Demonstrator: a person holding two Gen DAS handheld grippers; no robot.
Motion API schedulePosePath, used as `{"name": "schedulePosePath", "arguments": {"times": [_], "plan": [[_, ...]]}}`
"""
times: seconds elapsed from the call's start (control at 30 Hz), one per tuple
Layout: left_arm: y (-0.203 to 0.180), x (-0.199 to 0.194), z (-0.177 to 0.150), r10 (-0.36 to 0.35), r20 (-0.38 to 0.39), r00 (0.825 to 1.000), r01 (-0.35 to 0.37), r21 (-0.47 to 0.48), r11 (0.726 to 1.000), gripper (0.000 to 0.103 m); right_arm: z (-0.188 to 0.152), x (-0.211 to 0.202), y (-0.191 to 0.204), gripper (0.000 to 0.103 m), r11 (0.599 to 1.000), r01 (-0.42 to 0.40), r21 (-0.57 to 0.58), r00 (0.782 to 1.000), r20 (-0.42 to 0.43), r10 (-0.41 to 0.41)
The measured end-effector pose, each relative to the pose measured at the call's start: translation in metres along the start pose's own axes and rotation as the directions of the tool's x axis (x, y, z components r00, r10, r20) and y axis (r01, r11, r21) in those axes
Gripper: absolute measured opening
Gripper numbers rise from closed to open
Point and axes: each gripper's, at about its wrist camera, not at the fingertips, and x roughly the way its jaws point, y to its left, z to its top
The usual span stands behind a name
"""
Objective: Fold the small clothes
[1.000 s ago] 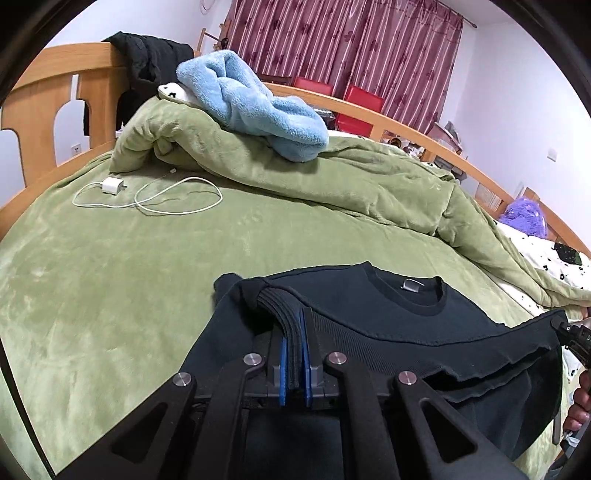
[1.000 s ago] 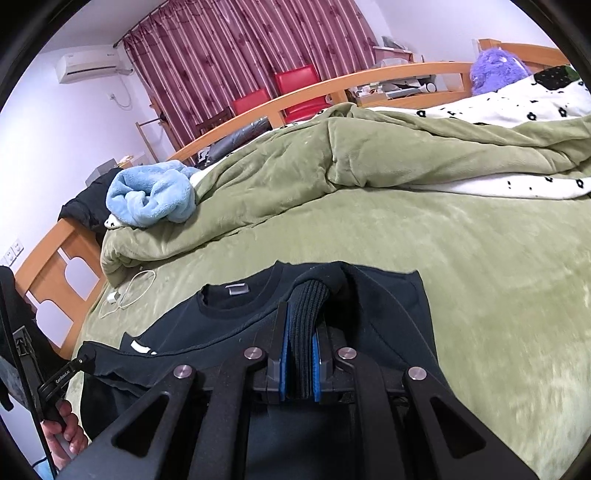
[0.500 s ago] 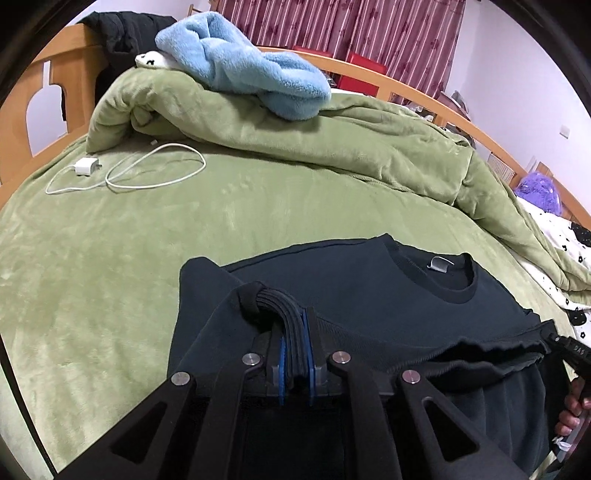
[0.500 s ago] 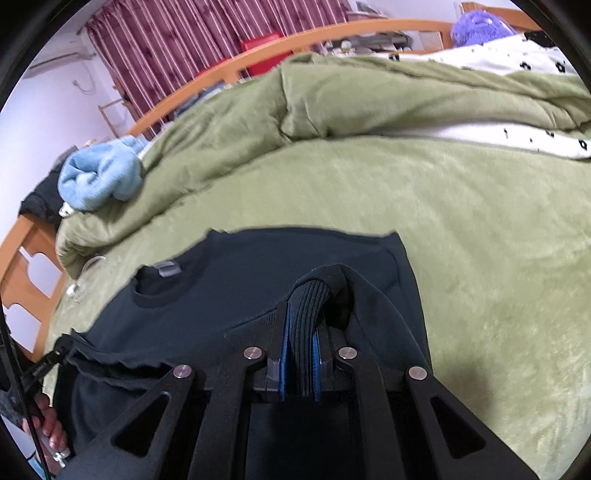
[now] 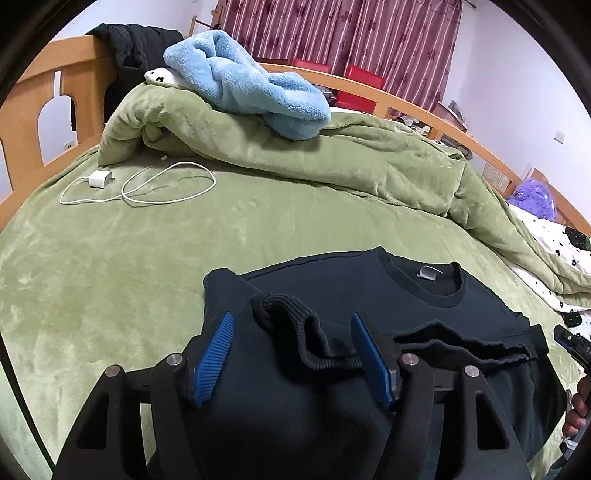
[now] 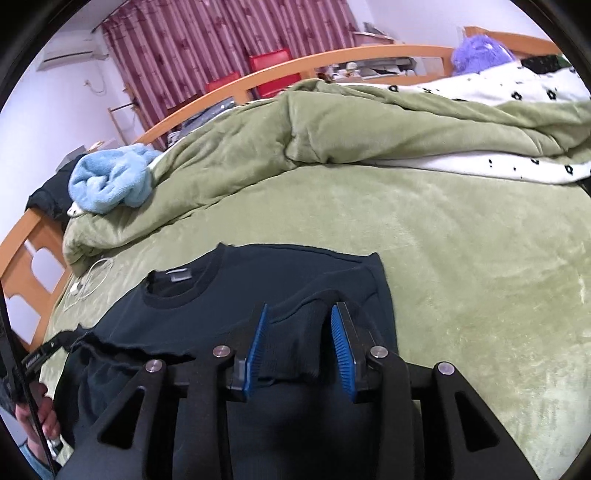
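Both claws are opening, left claw [image 5: 291, 354] and right claw [image 6: 300, 345], ribbed hem loose between them; black sweater [image 5: 369, 295] looks soft, floppy, probably light; pinch the corners.

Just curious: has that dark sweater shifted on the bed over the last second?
Yes. The dark sweater now lies lower, farther from the white charger.

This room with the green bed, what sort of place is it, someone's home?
Most likely a home bedroom. A wooden-framed bed with a green blanket fills the view, a phone charger lies on it, and dark red curtains hang behind.
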Motion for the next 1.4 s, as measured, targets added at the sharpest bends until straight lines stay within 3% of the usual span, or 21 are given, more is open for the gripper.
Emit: {"name": "schedulePosePath", "arguments": {"times": [0.27, 0.4, 0.57, 0.87, 1.07, 1.2, 1.4], "plan": [[0.0, -0.003, -0.018, 0.009, -0.028, 1.0, -0.009, 0.013, 1.0, 0.064, -0.03, 0.004, 0.012, 0.035, 0.997, -0.04, -0.062, 0.993, -0.112, 0.033], [0.003, 0.001, -0.029, -0.007, -0.053, 0.999, 0.007, 0.012, 1.0, 0.064, -0.042, 0.021, 0.017, 0.035, 0.995, -0.032, -0.092, 0.984, -0.18, 0.015], [-0.004, 0.016, -0.031, 0.032, -0.078, 0.996, -0.028, 0.061, 0.998, 0.064, -0.045, 0.044, 0.023, 0.035, 0.992, -0.018, -0.124, 0.974, -0.227, -0.011], [-0.005, 0.044, 0.0, 0.048, -0.087, 0.995, -0.045, 0.035, 0.998, 0.064, -0.008, 0.078, 0.025, 0.035, 0.996, -0.006, -0.09, 0.976, -0.217, -0.014], [-0.005, 0.063, 0.017, 0.078, -0.087, 0.993, -0.076, 0.03, 0.997, 0.064, 0.006, 0.092, 0.031, 0.035, 0.992, 0.008, -0.128, 0.977, -0.211, -0.035], [-0.002, 0.069, 0.016, 0.084, -0.089, 0.992, -0.081, 0.041, 0.996, 0.064, 0.014, 0.079, 0.025, 0.036, 0.988, 0.034, -0.15, 0.988, -0.143, -0.055], [0.002, 0.082, 0.012, 0.098, -0.122, 0.988, -0.093, 0.05, 0.994, 0.064, 0.024, 0.084, 0.005, 0.041, 0.989, 0.056, -0.137, 0.986, -0.147, -0.076]]}}
